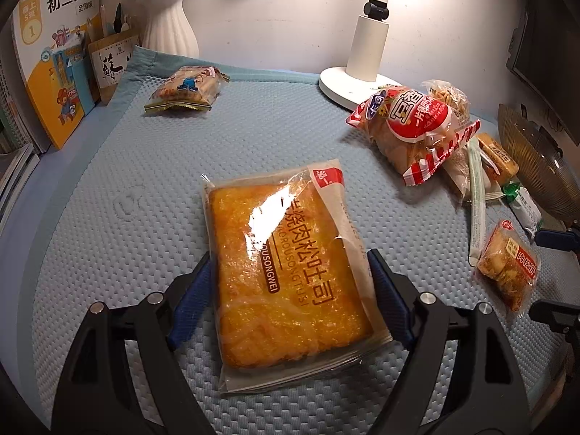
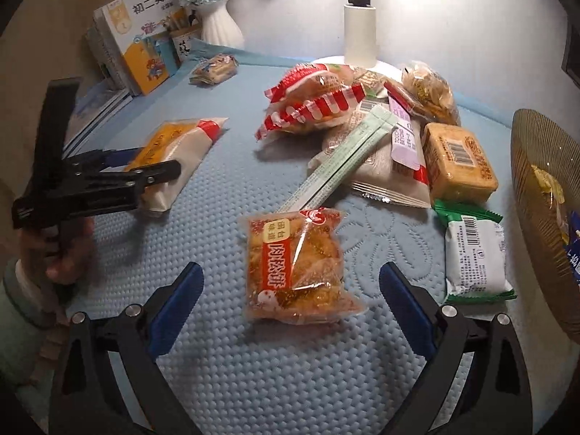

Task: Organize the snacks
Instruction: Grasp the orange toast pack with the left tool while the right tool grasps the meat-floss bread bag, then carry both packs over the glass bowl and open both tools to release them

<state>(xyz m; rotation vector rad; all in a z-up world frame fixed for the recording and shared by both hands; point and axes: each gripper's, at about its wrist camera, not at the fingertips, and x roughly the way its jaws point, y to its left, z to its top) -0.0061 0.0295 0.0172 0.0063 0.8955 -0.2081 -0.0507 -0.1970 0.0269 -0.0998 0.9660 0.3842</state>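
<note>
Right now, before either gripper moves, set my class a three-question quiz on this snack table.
1. True or false: the right gripper is shut on the red-labelled packet.
2. What lies between the fingers of the left gripper? A toast packet; B book; C vase.
3. What stands behind the snack pile?
Key: 1 false, its fingers are open; 2 A; 3 the lamp.

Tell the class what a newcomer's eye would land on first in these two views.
The big orange toast pack lies between the left claw pads on the blue mat. The small red-labelled pastry packet lies before the open right claw, with a heap of snacks behind it near the lamp base.
</note>
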